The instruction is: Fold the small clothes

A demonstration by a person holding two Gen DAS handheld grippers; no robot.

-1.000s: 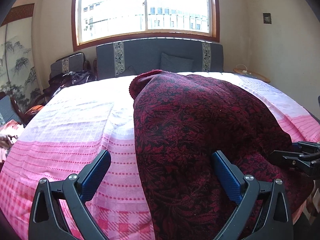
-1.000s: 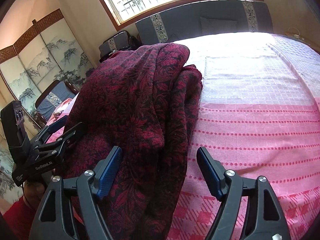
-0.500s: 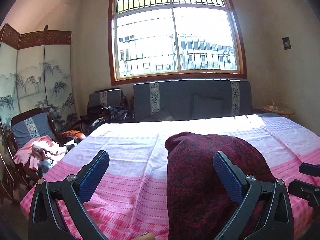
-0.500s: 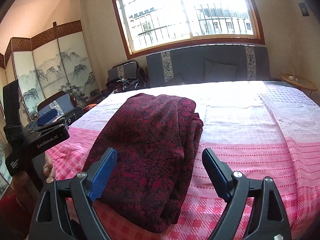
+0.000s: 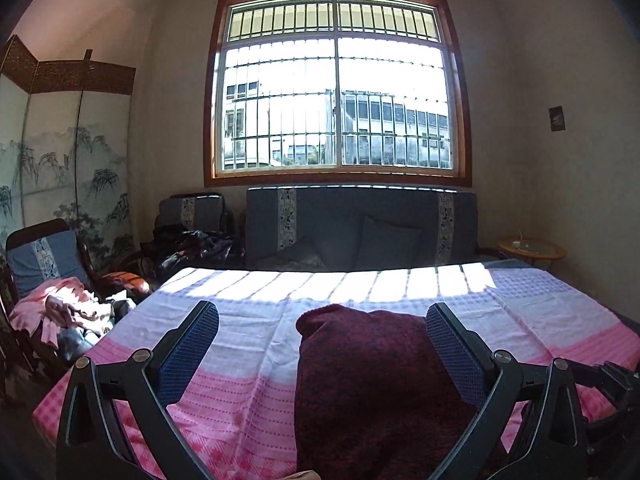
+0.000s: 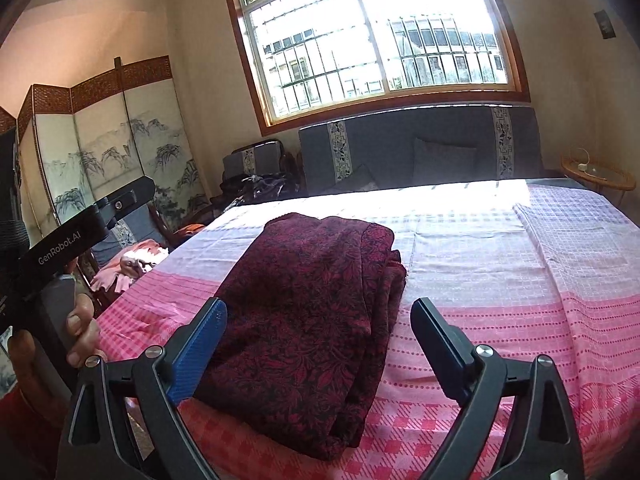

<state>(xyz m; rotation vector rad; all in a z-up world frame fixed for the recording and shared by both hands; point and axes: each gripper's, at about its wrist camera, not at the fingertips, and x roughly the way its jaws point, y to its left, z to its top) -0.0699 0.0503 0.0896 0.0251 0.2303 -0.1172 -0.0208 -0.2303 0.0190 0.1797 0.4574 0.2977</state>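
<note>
Both grippers, left gripper and right gripper, are held wide open, nothing gripped; folded maroon garment is left on the pink cloth; both have been pulled back from it.

Home living room; sofa under barred window; painted screen.

The folded garment lies on the bedspread, sofa behind, folding screen left
</note>
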